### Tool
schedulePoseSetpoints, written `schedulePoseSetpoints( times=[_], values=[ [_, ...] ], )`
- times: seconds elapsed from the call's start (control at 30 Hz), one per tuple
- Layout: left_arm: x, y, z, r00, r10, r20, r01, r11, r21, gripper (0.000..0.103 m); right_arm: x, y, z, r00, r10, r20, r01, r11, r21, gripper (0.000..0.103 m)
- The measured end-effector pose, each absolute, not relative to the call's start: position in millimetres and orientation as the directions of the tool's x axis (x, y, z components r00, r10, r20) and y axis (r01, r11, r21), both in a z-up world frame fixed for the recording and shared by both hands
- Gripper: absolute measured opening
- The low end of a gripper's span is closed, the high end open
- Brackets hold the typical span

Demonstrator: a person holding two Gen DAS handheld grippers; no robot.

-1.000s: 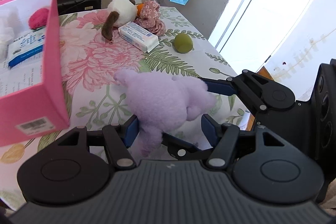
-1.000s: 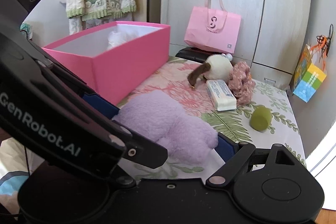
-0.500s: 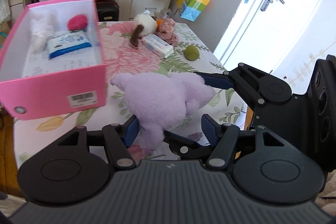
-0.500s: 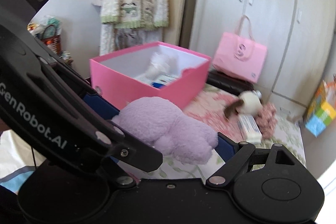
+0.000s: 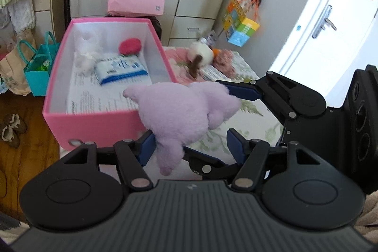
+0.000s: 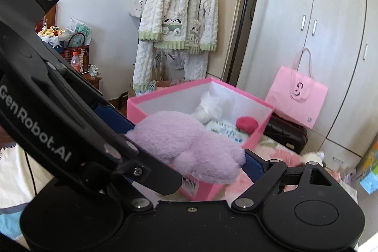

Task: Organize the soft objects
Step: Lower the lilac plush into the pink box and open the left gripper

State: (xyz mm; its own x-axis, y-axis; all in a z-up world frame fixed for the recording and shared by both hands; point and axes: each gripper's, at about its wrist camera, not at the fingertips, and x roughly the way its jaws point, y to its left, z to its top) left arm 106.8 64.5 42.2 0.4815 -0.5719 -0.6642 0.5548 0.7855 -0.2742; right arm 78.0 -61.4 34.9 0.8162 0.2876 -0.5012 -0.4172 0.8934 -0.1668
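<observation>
The fluffy lilac plush toy sits at the centre of the left wrist view, lifted clear of the floral-patterned tabletop and overlapping the near right corner of the open pink cardboard box. The left gripper has its jaws half apart around the toy's lower limb, the left blue pad against the plush, the right pad standing apart from it. The right gripper spans the toy's body crosswise, its jaws wide and pressed into the pile at both ends. The box already holds a white fluffy item, a blue-and-white soft pack and a red pompom toward its far end; the near floor is free. Judgement: the toy is light, soft and compressible, neither slippery nor fragile; it will sag and swing if held by a limb alone. The thick torso is the sound place to take hold, as the right jaws do.
</observation>
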Motion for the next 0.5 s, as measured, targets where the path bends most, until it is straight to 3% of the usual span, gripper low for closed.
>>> schedulePoseSetpoints(
  times=[0.5],
  values=[
    [227, 80, 37, 0.481, -0.575, -0.662, 0.497, 0.801, -0.334, 0.063, 196, -56, 39, 0.790, 0.331, -0.516, -0.460, 0.876, -0.143, 0.091]
  ],
)
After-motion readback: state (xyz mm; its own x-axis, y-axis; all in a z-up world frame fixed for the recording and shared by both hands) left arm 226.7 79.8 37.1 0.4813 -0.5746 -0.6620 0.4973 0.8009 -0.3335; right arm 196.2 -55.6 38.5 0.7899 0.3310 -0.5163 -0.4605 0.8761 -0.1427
